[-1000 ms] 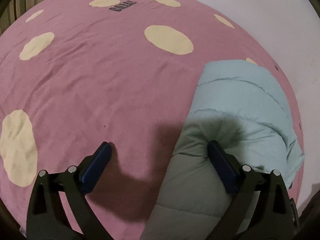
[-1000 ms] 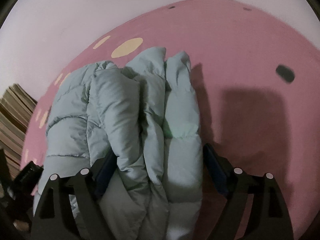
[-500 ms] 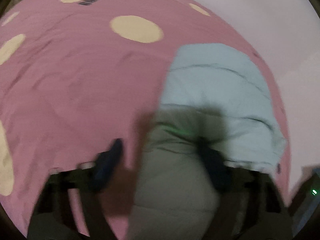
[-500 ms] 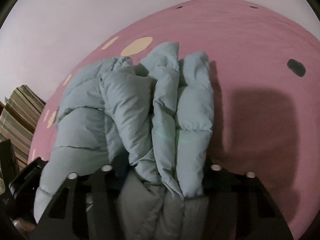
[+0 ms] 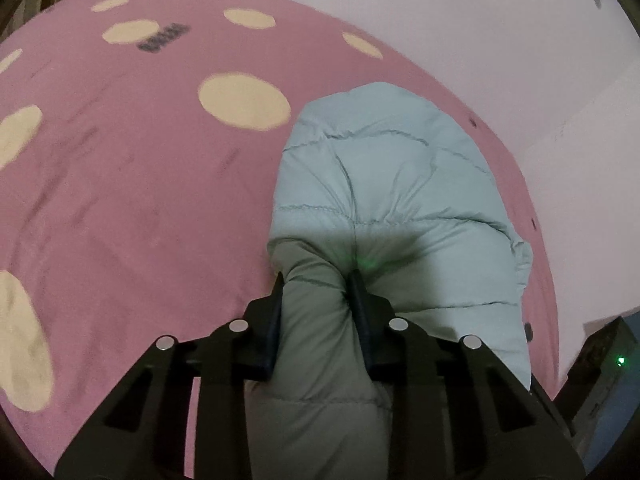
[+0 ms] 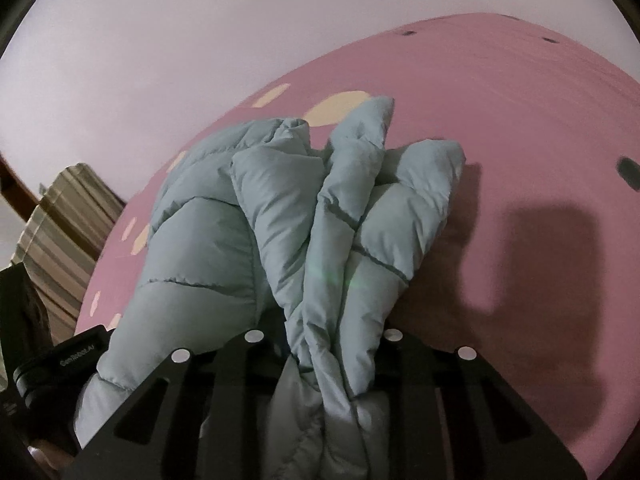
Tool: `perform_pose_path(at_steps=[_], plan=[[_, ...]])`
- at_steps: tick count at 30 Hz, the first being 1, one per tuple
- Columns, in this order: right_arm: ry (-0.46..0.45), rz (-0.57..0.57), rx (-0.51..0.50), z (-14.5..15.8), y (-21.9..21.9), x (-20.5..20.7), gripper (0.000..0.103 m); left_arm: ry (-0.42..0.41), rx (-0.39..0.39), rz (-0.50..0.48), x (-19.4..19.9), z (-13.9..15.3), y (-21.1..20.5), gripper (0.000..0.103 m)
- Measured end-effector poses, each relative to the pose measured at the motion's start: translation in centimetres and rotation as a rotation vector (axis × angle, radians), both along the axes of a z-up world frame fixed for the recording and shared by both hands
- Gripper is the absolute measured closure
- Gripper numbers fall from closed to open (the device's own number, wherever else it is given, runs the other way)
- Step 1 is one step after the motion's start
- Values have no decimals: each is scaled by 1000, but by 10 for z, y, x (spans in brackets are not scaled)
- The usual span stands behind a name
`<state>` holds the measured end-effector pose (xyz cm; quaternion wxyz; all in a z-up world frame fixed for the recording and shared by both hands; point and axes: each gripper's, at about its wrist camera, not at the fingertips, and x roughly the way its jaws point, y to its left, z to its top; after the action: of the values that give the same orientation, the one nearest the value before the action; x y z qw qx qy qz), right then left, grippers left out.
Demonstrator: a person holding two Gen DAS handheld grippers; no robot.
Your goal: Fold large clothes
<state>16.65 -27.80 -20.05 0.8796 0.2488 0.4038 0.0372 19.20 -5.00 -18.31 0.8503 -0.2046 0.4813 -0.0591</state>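
A pale blue-green quilted puffer jacket [image 5: 384, 184] lies bunched on a pink bedsheet with cream dots [image 5: 120, 184]. My left gripper [image 5: 318, 286] is shut on a thick fold of the jacket at its near edge. In the right wrist view the jacket [image 6: 288, 216] rises in several puffy folds, and my right gripper [image 6: 326, 356] is shut on a bundle of them; its fingertips are hidden by the fabric. The jacket's far end rests on the sheet [image 6: 520, 128].
A plain white wall [image 5: 440, 20] borders the bed's far side. Striped bedding [image 6: 60, 232] lies beyond the bed's left edge in the right wrist view. A dark device with a green light [image 5: 608, 364] is at the lower right. The left gripper's black body [image 6: 52, 364] shows at lower left.
Both grippers were open around the jacket's folds and have closed on them. The jacket's near part now looks gathered up and pulled toward both cameras.
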Motion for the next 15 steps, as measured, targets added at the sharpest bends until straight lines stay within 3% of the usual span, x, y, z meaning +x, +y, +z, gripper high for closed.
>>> perform_pose_path(at_steps=[6,15], plan=[[-20,79,17,5,42,31,80,-39,33,78,2,16,43,74],[26,138,-13,-20,81,56,80,23,40,138,5,-12,86,74]])
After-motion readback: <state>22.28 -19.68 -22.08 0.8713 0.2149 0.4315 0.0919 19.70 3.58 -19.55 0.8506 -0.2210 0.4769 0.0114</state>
